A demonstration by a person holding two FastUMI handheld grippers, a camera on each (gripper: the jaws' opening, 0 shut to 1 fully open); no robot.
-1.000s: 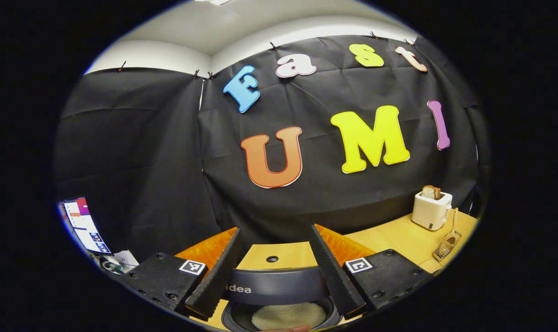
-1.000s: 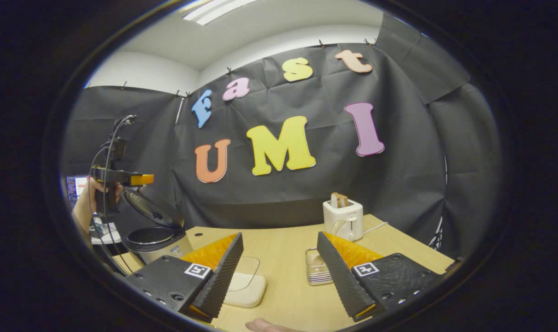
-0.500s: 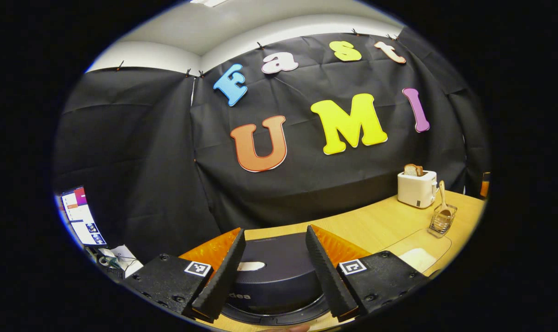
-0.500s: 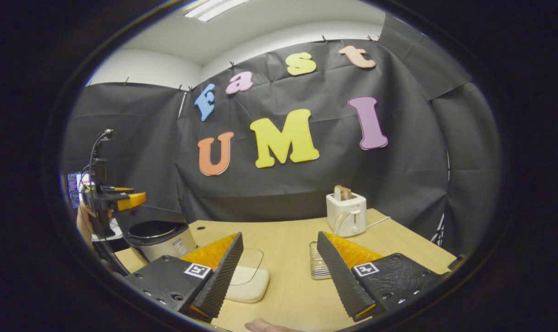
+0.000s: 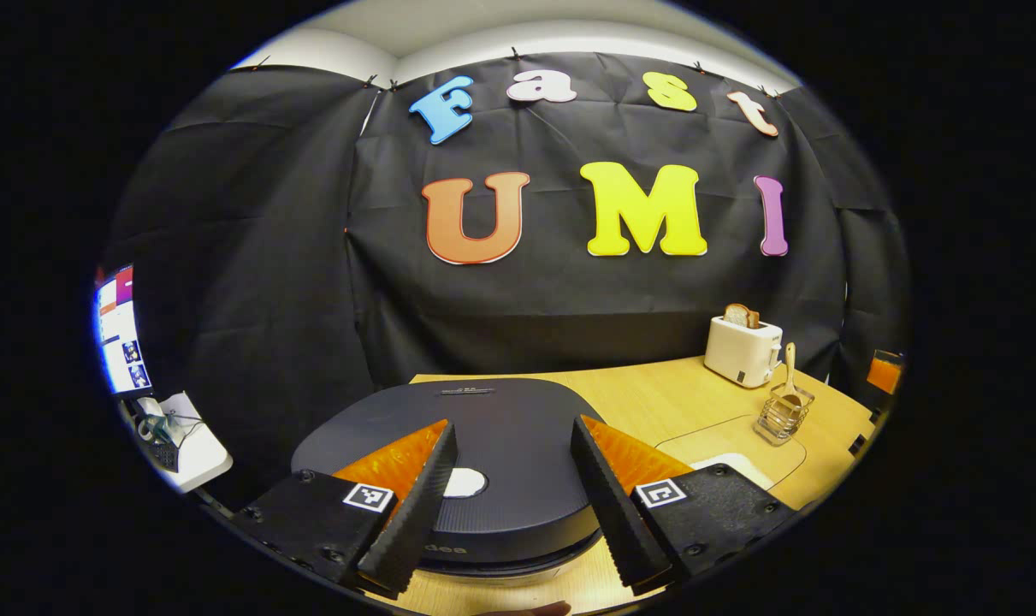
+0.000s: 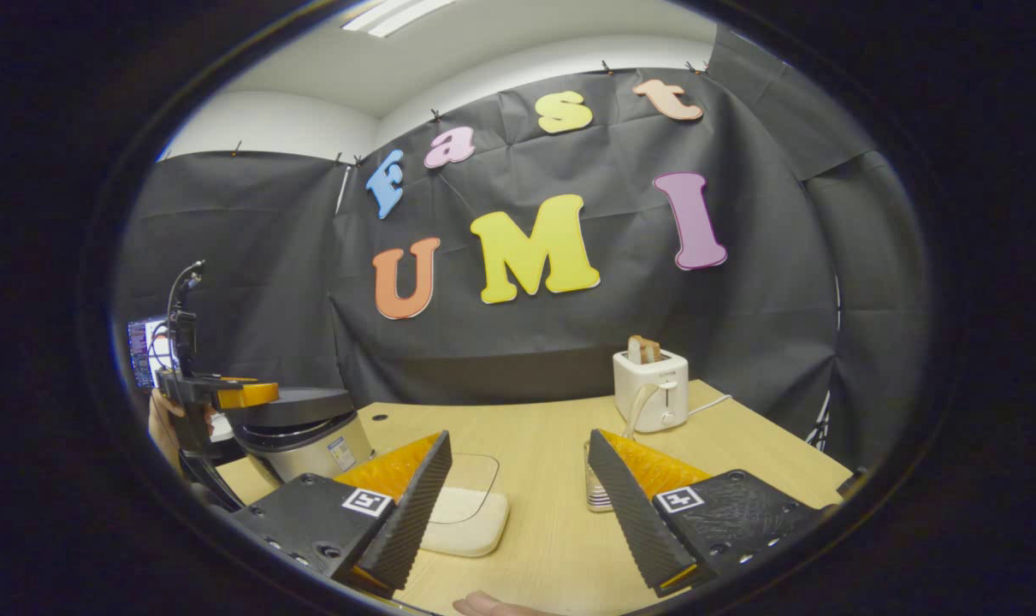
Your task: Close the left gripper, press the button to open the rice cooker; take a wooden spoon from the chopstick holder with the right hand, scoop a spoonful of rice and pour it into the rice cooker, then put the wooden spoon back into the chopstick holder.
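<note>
The rice cooker (image 5: 483, 428) has its dark lid down, with a white button (image 5: 464, 483) near the front. My left gripper (image 5: 513, 425) hovers open just over that lid, holding nothing. In the right gripper view the cooker (image 6: 312, 436) stands at the far left, and the left gripper (image 6: 244, 393) sits at its lid's edge. The wooden spoon (image 5: 789, 364) stands upright in the wire chopstick holder (image 5: 783, 419). My right gripper (image 6: 518, 436) is open and holds nothing above the table. The rice box (image 6: 466, 522) lies beside its left finger, and the holder (image 6: 594, 488) peeks from behind its right finger.
A white toaster (image 6: 652, 389) with bread in it stands at the back of the wooden table (image 6: 535, 547), its cord trailing right. A lit screen (image 5: 120, 329) and clutter sit left of the cooker. A hand (image 6: 168, 423) holds the left gripper.
The cooker's lid went from open, with rice visible inside, to down. The left gripper followed it down and tilted forward. The right gripper barely moved.
</note>
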